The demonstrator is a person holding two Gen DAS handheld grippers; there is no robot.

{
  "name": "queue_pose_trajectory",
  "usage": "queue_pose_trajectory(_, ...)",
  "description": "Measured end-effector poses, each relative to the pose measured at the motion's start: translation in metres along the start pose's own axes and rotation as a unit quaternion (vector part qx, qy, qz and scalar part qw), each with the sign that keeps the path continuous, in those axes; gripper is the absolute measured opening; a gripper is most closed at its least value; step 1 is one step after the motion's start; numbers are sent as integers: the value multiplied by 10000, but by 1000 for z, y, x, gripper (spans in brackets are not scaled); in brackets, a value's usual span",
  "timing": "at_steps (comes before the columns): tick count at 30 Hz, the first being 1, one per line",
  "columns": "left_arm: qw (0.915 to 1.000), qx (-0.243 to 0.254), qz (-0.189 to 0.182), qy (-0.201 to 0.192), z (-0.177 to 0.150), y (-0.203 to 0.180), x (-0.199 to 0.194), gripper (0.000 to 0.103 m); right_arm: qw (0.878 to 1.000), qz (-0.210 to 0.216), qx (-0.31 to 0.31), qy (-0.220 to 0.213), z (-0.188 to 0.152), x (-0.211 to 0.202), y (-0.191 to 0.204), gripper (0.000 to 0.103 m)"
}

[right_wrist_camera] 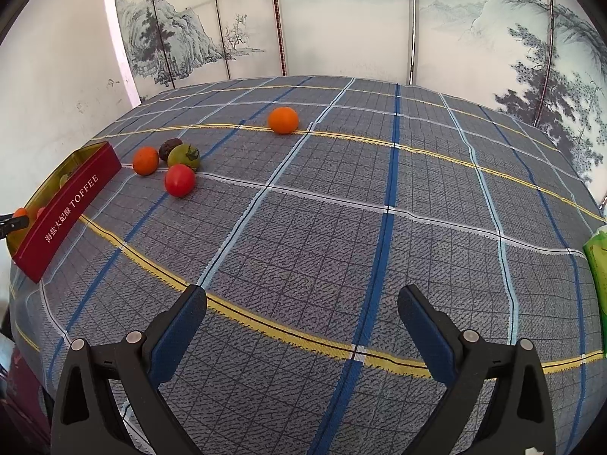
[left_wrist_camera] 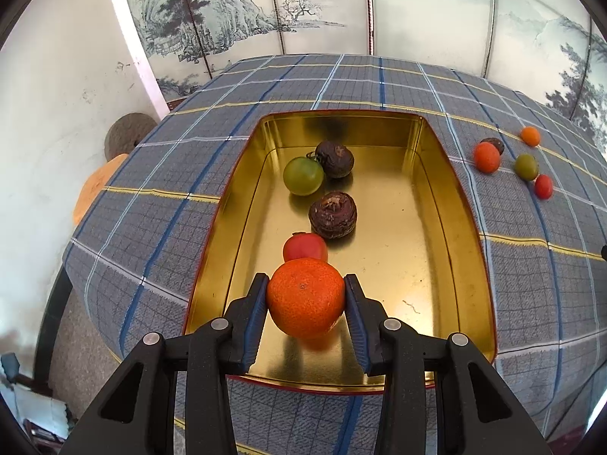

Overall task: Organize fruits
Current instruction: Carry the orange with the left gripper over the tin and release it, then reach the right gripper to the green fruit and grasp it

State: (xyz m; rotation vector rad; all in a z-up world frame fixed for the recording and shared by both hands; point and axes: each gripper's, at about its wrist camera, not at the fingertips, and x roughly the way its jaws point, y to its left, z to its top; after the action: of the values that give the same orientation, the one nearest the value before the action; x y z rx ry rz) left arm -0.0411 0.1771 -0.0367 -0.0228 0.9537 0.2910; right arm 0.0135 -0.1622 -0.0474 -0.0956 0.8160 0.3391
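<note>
Right now the left gripper (left_wrist_camera: 306,295) is pinching a mandarin (left_wrist_camera: 305,297) between its blue pads, holding it just above the near end of the gold tin (left_wrist_camera: 447,250). Inside the tin, a red tomato (left_wrist_camera: 304,247) is sitting just behind the mandarin, with two brown fruits and a green tomato (left_wrist_camera: 303,175) farther back. Judging by this, lowering until the fruit is touching the tin floor before releasing should keep it from rolling into the red tomato. The right gripper (right_wrist_camera: 302,313) is hovering spread and empty over the plaid tablecloth (right_wrist_camera: 341,227), well apart from the tin.
</note>
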Motion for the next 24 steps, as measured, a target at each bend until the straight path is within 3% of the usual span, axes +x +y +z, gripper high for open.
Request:
queue_pose_trajectory(18,9999,81,32,-84,-2,1,6,42,10000,-41,-15,62,0,4,1,100)
queue_pose_trajectory(24,9992,145,77,-373,0,0,-4,63,9999,-75,-10,92,0,5,1,100)
